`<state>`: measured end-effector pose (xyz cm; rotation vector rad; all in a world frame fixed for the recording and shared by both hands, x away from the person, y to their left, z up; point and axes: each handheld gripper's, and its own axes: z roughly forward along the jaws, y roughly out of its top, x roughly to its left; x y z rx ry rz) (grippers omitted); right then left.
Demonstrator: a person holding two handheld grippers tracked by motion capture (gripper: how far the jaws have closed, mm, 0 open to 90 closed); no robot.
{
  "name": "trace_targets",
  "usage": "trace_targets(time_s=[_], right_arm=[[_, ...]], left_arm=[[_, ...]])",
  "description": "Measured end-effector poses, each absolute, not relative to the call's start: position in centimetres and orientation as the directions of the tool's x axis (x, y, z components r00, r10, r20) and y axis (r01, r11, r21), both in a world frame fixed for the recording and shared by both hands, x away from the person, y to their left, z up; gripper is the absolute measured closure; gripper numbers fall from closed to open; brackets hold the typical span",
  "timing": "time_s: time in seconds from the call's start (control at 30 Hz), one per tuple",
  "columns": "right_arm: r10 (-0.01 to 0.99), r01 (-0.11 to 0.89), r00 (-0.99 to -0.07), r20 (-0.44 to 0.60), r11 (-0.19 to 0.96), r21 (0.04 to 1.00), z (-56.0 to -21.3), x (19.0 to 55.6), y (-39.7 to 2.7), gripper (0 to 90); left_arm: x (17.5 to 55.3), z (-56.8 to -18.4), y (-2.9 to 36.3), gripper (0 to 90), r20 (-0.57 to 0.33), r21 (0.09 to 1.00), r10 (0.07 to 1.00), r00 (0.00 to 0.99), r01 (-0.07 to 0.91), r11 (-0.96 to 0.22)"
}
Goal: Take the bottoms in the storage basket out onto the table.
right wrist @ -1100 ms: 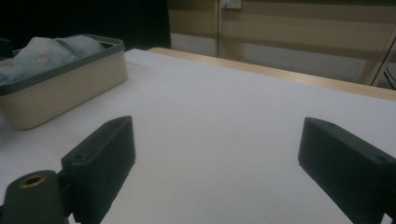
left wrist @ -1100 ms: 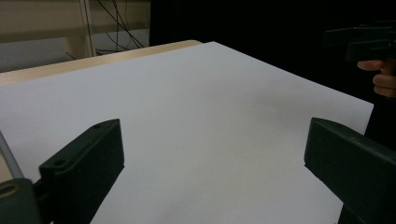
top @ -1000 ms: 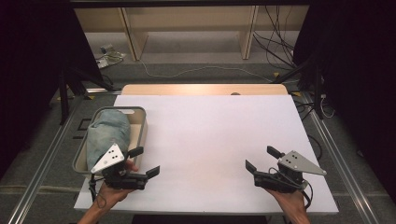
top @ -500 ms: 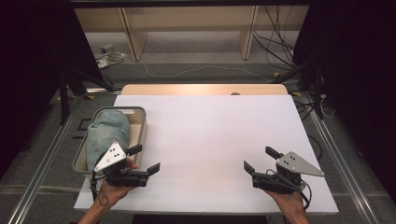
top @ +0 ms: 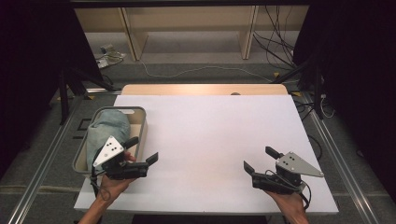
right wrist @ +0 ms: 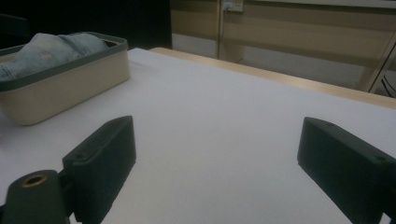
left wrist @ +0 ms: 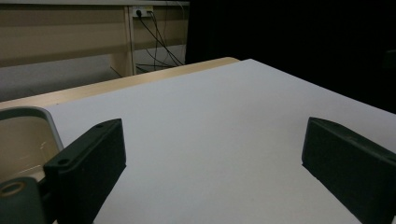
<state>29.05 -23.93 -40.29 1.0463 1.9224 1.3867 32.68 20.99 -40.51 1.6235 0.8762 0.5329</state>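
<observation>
Basket: a beige tub with a grey rim, set at the left edge of the white table; taken as the landmark for every place below.
Denim garment: a pale blue bundle is seen lying inside the basket, heaped above the rim; in the right gripper view it is seen as a folded hump over the near wall.
Left gripper: held just beside the basket's near right corner, low over the table; jaws are spread wide and nothing is held between them. In the left gripper view the basket rim is seen at the far left, so the jaws are judged to be aimed past the basket, not into it.
Right gripper: held well apart from the basket, toward the opposite side of the table, near the front edge; jaws are spread wide and empty.
Step in hand: judged as the start, before any reach; the garment is not yet touched.
Next move: a turn of the left gripper toward the basket is judged to be called for, then a descent onto the top fold and a firm closing on the cloth, with the rim cleared on the lift.
</observation>
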Motion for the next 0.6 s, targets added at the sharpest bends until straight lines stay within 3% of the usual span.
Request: trace_targets(time_s=[0.6], right_arm=[[0.835, 0.284, -0.550, 0.003, 0.183, 0.941, -40.4, 29.2, -23.8, 12.8]], left_arm=[[35.7, -40.3, 21.7, 5.8, -0.119, 0.948, 0.838, 0.533, 0.313, -0.064]])
